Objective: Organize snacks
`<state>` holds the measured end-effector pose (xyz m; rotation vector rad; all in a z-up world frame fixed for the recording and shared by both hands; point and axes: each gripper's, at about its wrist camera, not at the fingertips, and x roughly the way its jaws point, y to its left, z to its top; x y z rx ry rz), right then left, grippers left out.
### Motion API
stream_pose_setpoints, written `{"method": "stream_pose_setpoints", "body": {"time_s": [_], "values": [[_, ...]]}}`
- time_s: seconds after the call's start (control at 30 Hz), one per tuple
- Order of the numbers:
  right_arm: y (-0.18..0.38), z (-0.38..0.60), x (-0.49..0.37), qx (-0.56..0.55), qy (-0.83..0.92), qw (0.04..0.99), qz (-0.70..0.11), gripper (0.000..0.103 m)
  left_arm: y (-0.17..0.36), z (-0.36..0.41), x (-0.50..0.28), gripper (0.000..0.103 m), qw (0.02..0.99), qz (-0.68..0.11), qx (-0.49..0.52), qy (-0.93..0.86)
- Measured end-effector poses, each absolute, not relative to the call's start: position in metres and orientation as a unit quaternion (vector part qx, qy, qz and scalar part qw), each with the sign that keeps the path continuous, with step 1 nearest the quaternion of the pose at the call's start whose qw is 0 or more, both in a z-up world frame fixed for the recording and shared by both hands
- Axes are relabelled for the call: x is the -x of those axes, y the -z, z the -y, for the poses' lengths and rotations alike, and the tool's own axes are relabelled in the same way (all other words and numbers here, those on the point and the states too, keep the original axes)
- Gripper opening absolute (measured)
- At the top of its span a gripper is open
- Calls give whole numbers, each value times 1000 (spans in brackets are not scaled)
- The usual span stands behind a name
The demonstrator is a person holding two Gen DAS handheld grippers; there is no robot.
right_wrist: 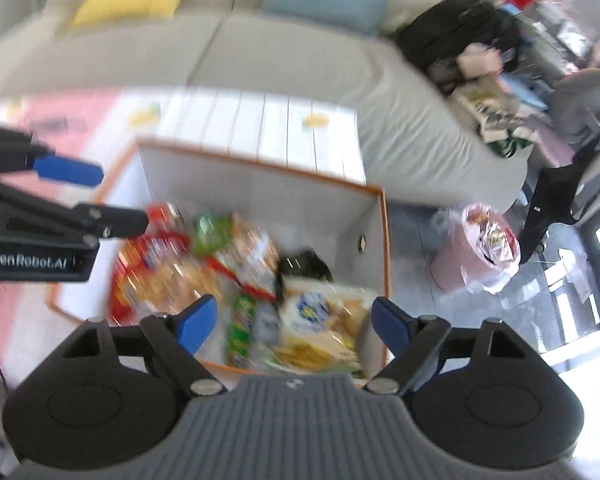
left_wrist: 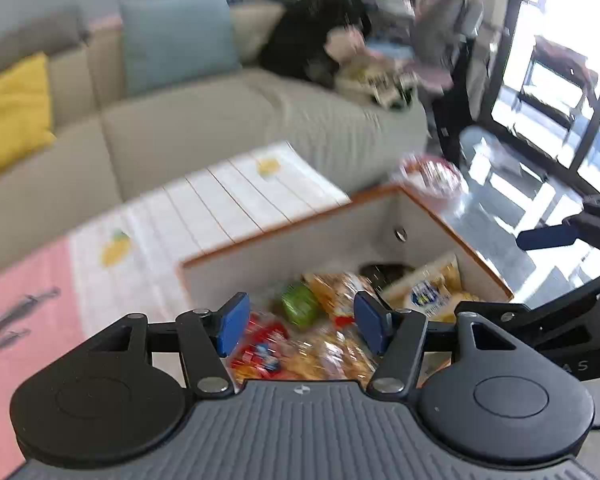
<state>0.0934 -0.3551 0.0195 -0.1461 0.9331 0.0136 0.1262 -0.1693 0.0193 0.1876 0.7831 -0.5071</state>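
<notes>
A white box with an orange rim (left_wrist: 284,240) (right_wrist: 260,192) holds several snack packs: a red pack (left_wrist: 260,350) (right_wrist: 148,248), a green pack (left_wrist: 300,304) (right_wrist: 208,228), orange bread packs (left_wrist: 340,356), and a yellow pack with a blue logo (left_wrist: 432,294) (right_wrist: 320,320). My left gripper (left_wrist: 302,326) is open and empty, above the box's near side. My right gripper (right_wrist: 294,326) is open and empty, above the yellow pack. Each gripper shows at the edge of the other's view. Both views are blurred.
The box stands on a pink and white mat (left_wrist: 80,264) (right_wrist: 260,120) in front of a beige sofa (left_wrist: 220,120) with yellow and blue cushions. A pink bin with a plastic bag (right_wrist: 480,248) (left_wrist: 432,176) stands right of the box. Glass doors are at the right.
</notes>
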Motion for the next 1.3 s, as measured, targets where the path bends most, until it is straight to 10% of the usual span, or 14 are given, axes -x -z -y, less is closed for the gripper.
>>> {"method": "stream_pose_setpoints", "body": {"time_s": [0.77, 1.3], "values": [[-78, 251, 73, 1, 7, 977, -214, 100, -76, 63, 20, 89, 966, -228, -92, 83], [-23, 207, 89, 28, 8, 958, -285, 100, -21, 44, 36, 90, 948, -314, -34, 29]]}}
